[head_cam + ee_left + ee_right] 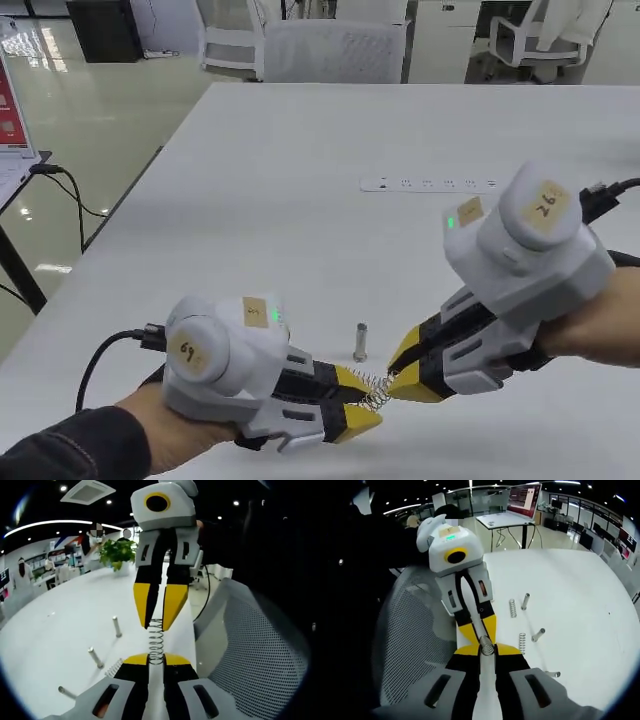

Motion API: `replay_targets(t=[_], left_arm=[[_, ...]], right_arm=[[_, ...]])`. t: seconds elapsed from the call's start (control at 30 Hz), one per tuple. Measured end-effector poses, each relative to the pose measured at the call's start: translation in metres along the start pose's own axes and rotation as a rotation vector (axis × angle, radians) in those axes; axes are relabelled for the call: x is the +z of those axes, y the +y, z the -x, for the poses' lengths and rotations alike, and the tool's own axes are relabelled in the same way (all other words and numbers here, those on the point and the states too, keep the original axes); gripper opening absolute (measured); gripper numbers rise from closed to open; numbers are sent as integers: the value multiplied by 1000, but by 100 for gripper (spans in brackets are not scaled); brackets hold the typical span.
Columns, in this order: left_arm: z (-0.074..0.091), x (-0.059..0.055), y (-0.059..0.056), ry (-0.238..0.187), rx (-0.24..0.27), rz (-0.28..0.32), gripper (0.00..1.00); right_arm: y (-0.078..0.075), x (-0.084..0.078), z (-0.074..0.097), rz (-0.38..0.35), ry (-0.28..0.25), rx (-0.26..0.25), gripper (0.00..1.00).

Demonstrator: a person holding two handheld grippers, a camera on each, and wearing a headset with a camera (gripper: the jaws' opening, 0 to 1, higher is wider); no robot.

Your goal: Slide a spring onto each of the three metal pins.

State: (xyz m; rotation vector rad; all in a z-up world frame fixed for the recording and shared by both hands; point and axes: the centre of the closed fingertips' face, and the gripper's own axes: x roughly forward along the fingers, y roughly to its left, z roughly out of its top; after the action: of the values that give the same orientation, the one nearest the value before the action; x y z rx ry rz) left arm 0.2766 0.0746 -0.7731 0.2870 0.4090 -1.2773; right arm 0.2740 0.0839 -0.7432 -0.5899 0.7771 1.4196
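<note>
Spring [156,642] in hand: held off the table, strung across the gap between the two tools, one end in each. Left gripper [156,660] has its jaws pressed nearly together, pinching one end. Right gripper [158,624] comes in tip-to-tip from the opposite side, its yellow jaws closed on the other end. Coils look evenly spaced, not kinked. Two more springs lie flat on the table [300,200]: far loose spring [512,608] just beside the far pin [525,601], and near loose spring [522,643] just beside the middle pin [538,635]. Near pin [552,673] sits close to the right tool's body, small in the right gripper view. All three pins read as bare, so judged: step one of three, no spring seated yet. Head view gives one upright pin [360,342] just beyond the meeting tips (which of the three it is, cannot tell). Power strip [430,184] lies well apart, further up the table, not in the way. Next move, as judged: one tool lets go so the spring hangs from a single end with its bore open. The holding tool then brings the free end over a pin top, axis in line with the pin, and lowers. Risk: a thin spring gripped at one end may droop or flick away on release, and pinching too far in would block the bore.
</note>
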Motion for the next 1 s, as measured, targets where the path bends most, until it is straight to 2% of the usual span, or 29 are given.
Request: replay_targets(t=[0.2, 0.47, 0.63, 1.0], left_arm=[[-1, 2, -3, -4, -7, 4, 2], [0, 1, -4, -5, -10, 16, 2], [0, 3, -4, -16, -13, 23, 2], [0, 2, -3, -18, -9, 34, 2]], right_arm=[[2, 3, 1, -5, -14, 1, 7], [3, 2, 1, -6, 0, 1, 8], [4, 3, -1, -21, -16, 14, 11], [5, 0, -5, 0, 12, 32, 14]])
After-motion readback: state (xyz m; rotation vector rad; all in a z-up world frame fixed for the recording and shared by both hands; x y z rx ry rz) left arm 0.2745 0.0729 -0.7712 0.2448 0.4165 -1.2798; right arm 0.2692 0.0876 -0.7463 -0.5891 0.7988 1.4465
